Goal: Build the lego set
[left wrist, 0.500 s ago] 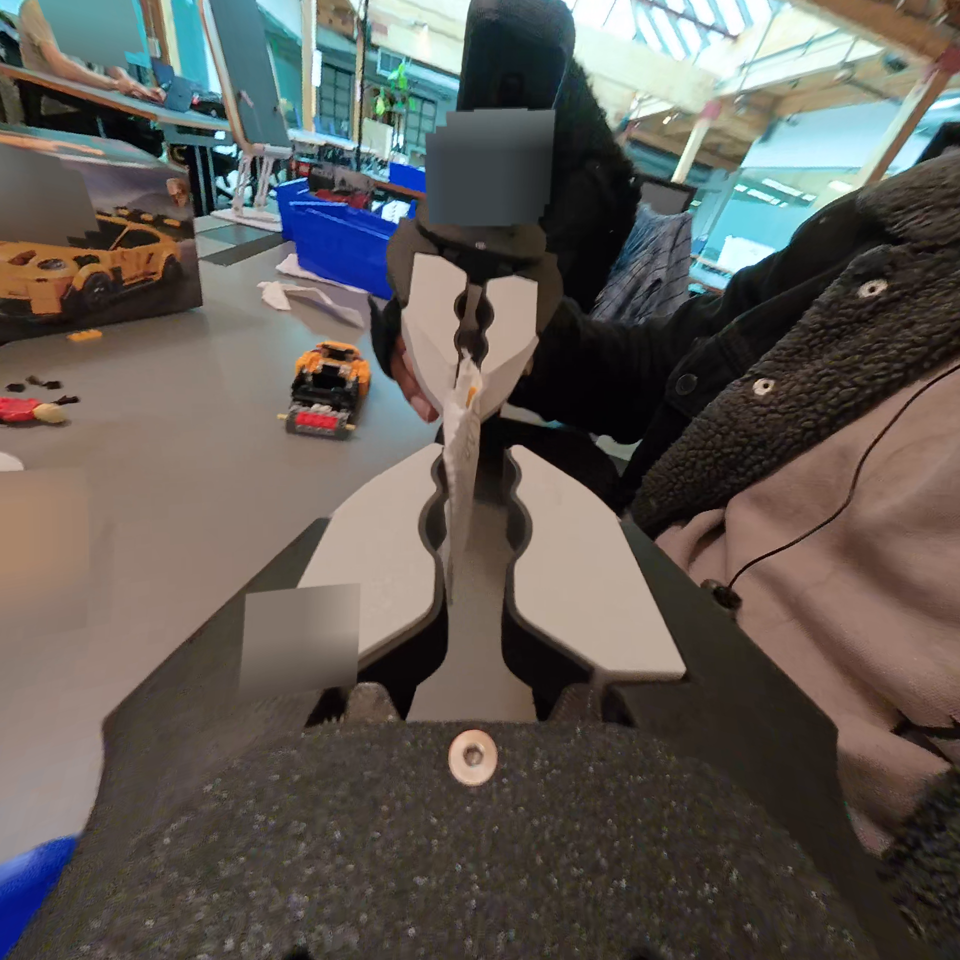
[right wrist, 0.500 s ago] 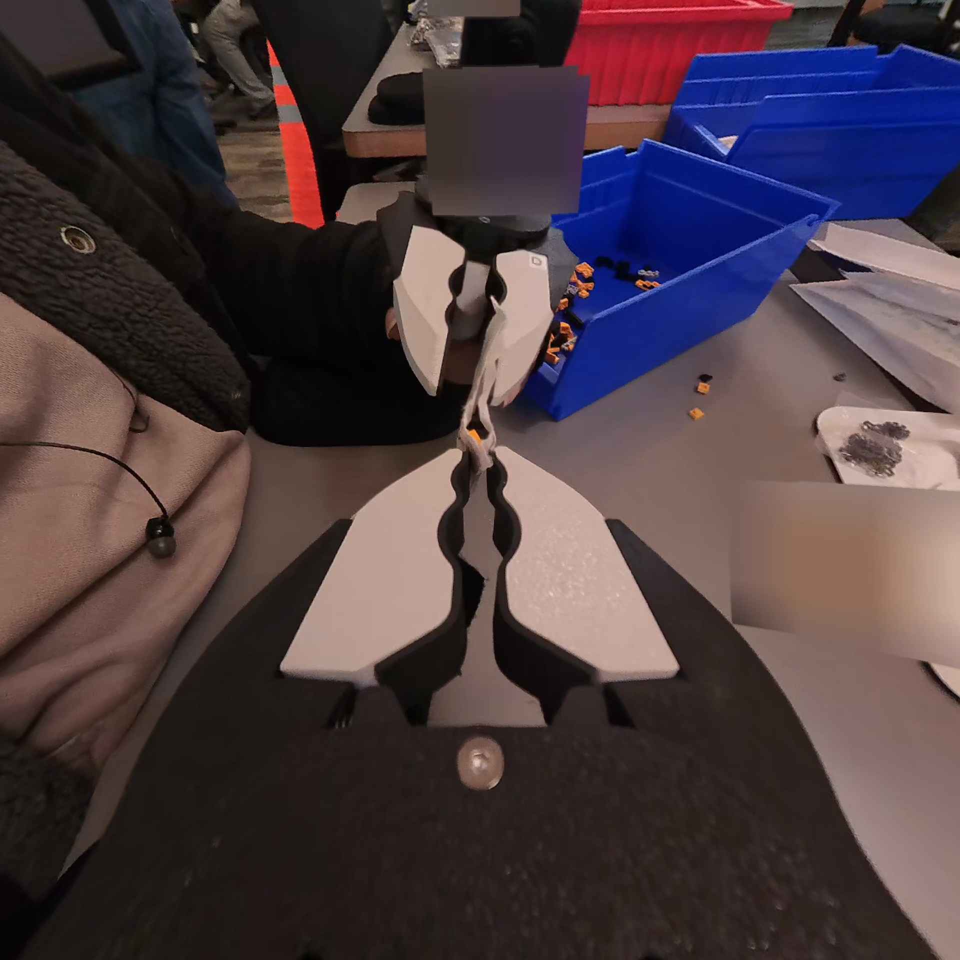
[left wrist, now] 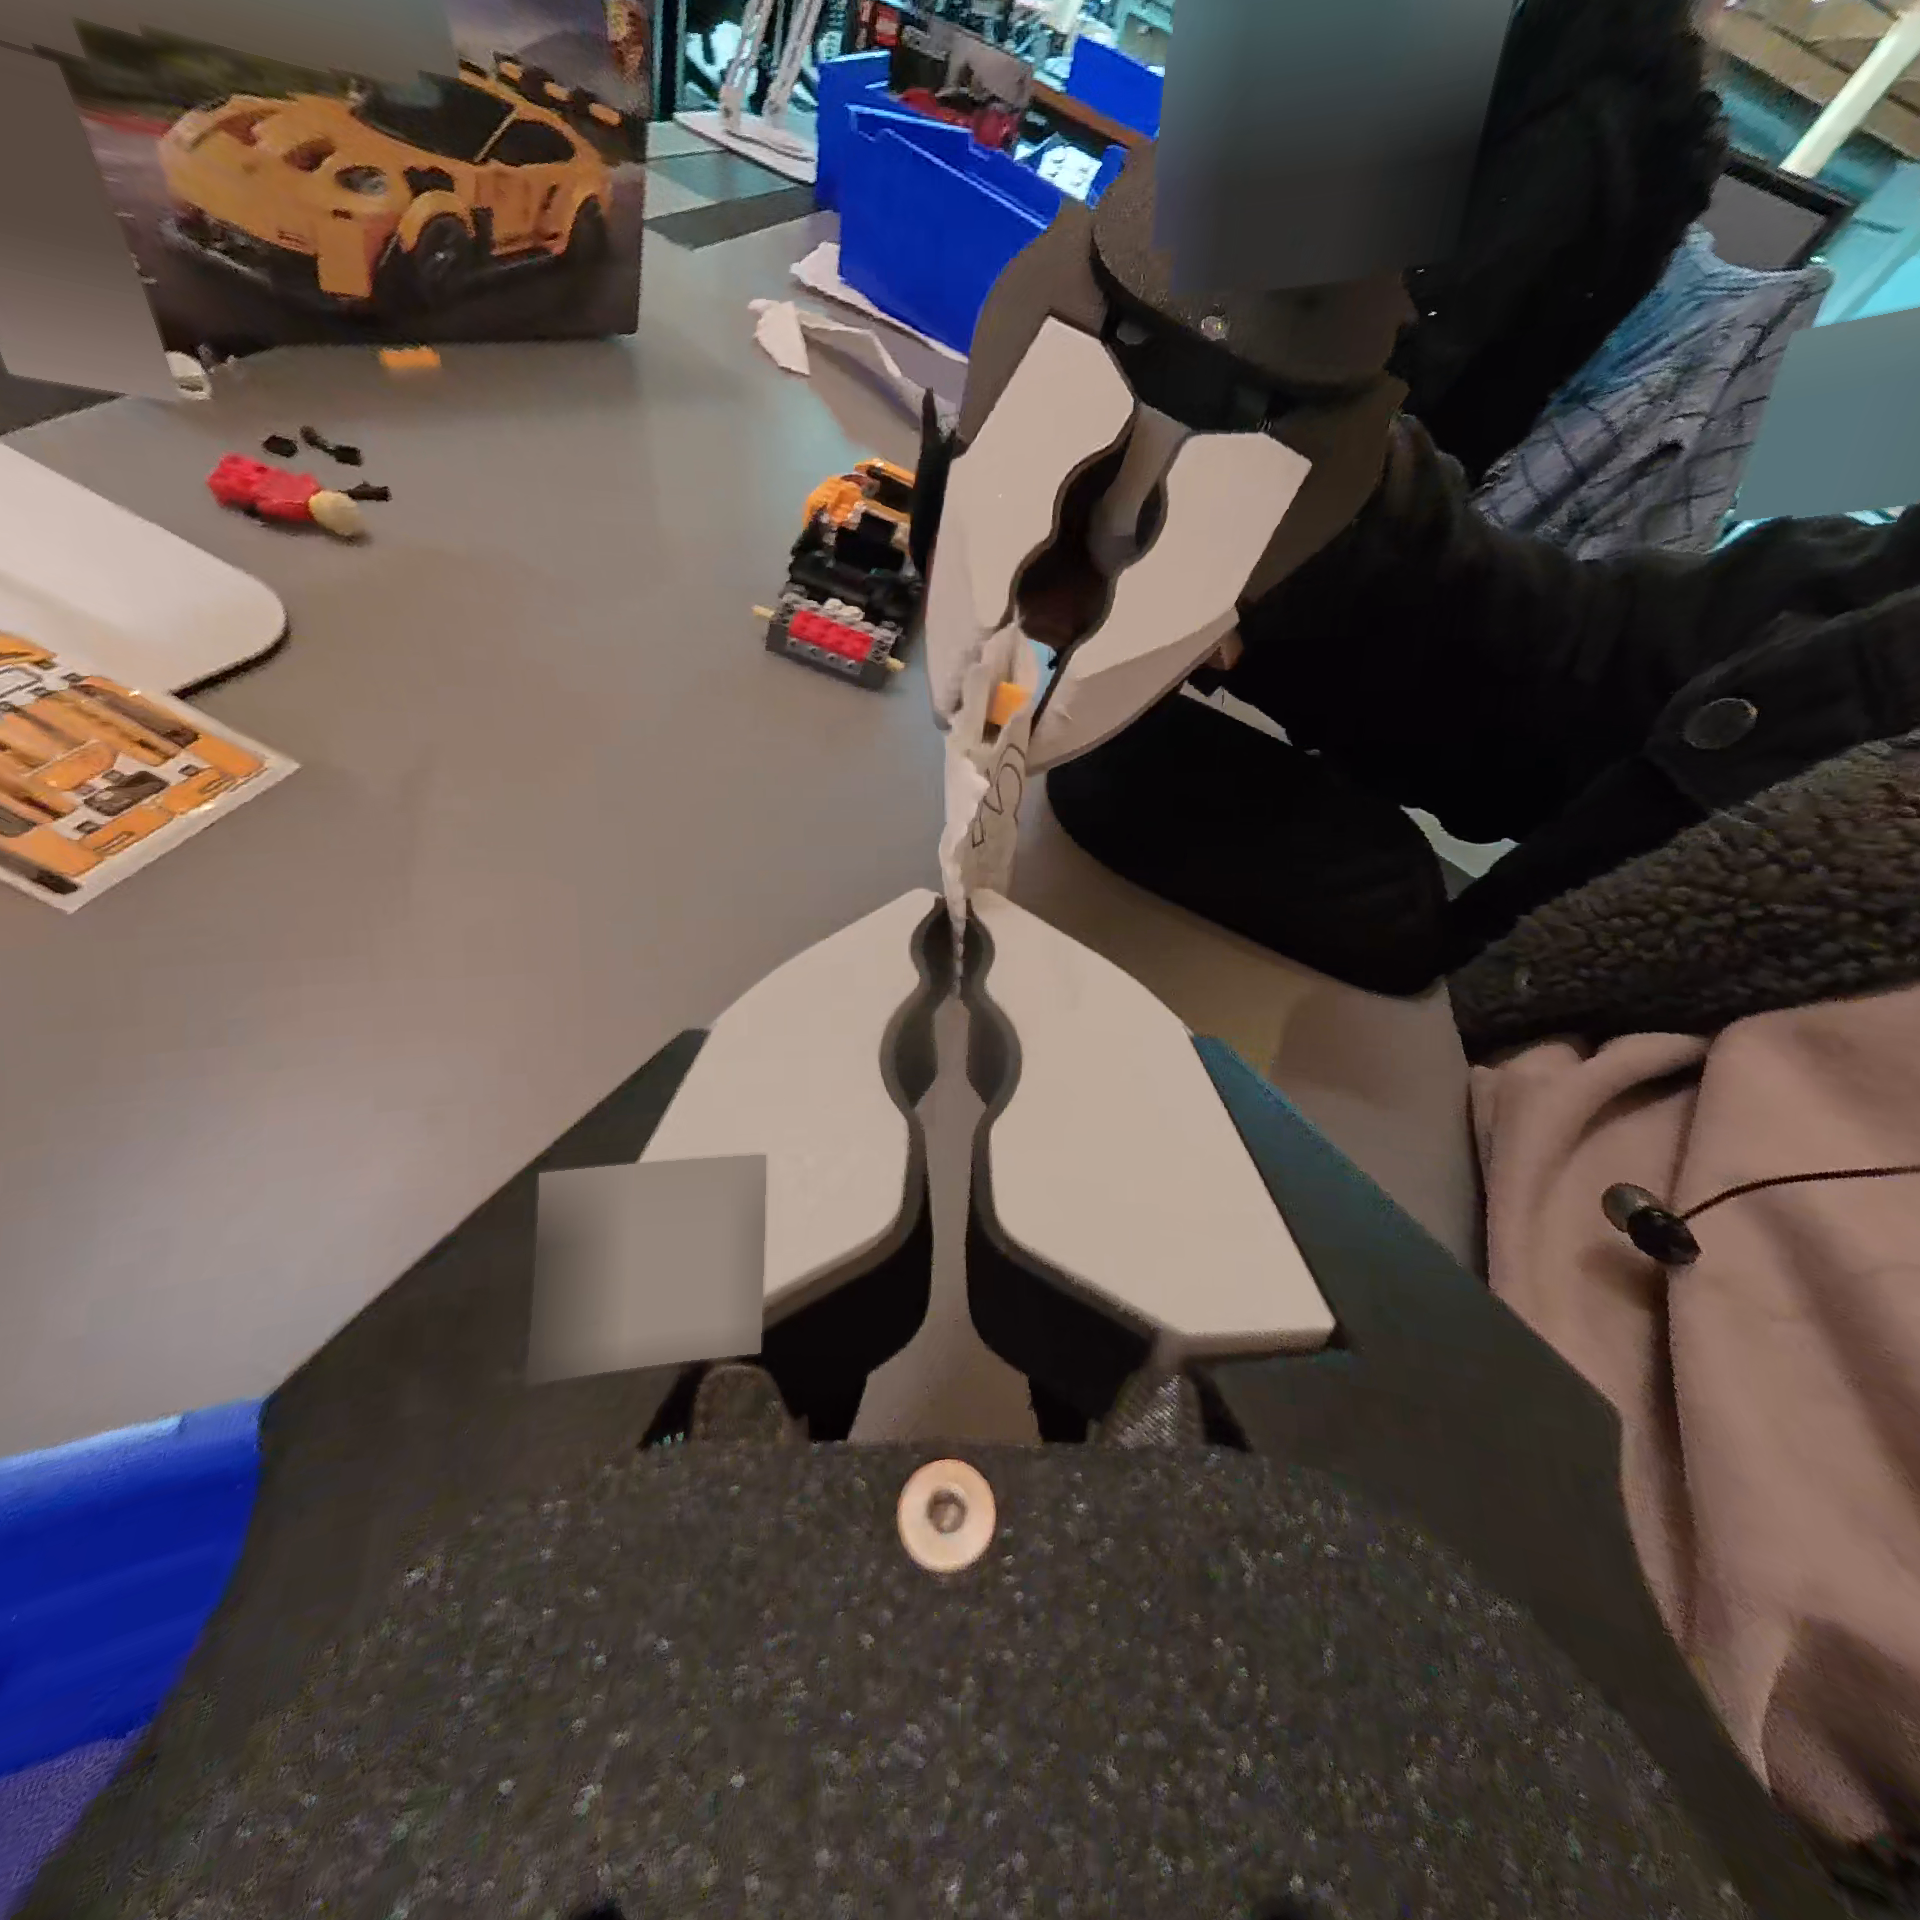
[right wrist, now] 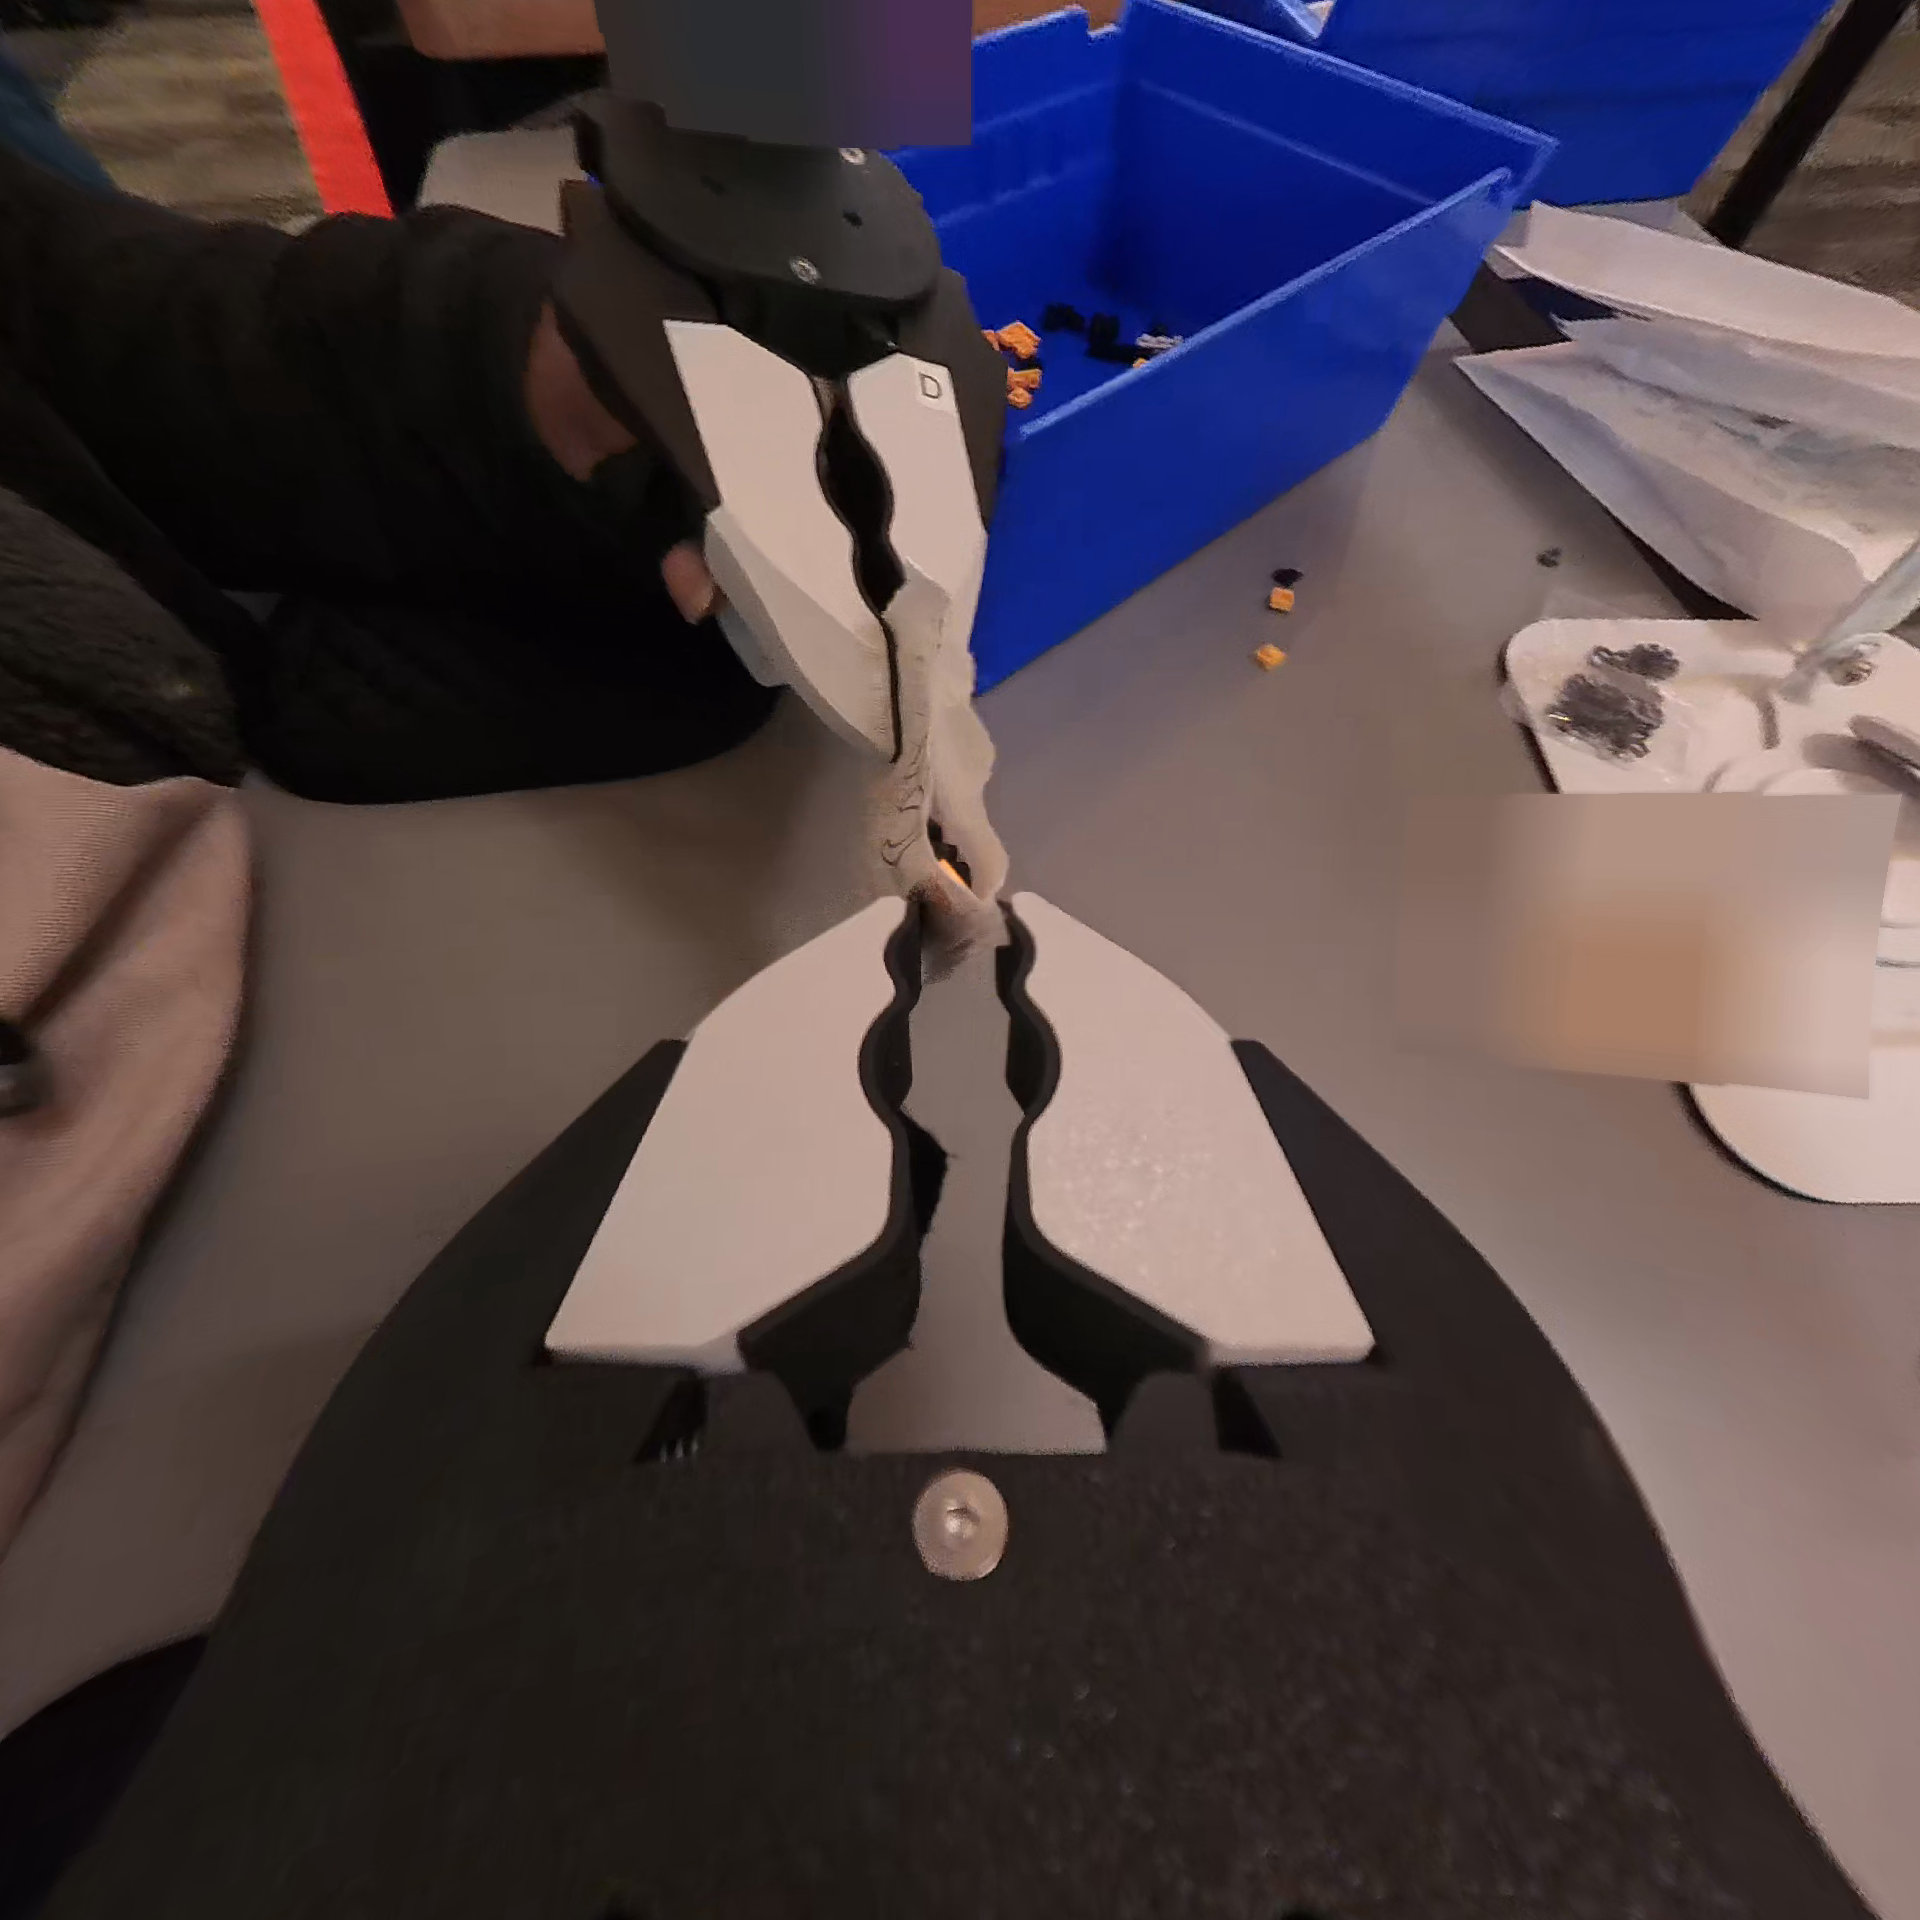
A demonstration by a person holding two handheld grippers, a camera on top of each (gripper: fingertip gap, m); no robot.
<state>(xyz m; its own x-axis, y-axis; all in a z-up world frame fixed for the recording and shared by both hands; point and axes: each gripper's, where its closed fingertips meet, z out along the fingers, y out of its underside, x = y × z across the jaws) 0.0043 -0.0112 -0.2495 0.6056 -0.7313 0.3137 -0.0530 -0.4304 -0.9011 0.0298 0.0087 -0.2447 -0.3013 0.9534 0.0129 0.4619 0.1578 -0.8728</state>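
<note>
Left tool pinched tight on one end of a small white paper bag, tips together with only the crumpled paper between them. Right tool clamped on the other end of the same bag, tips nearly together with a wad of paper stuck in the gap. Bag stretched between the two tools, held up off the grey desk, with a little orange piece peeking out near the right tool's tips. From the left wrist view, right tool facing back, tilted, bag hanging out of its tips.

Half-built orange and black lego car sitting on the desk just behind the bag, red bricks at its near end. Set box with the yellow car picture standing at the far edge, sticker sheet lying flat at the left, a red piece and a few tiny black bits near it. On the right-view side, open blue bin with orange and black pieces inside, just past the left tool; two loose orange bits on the desk beside it.
</note>
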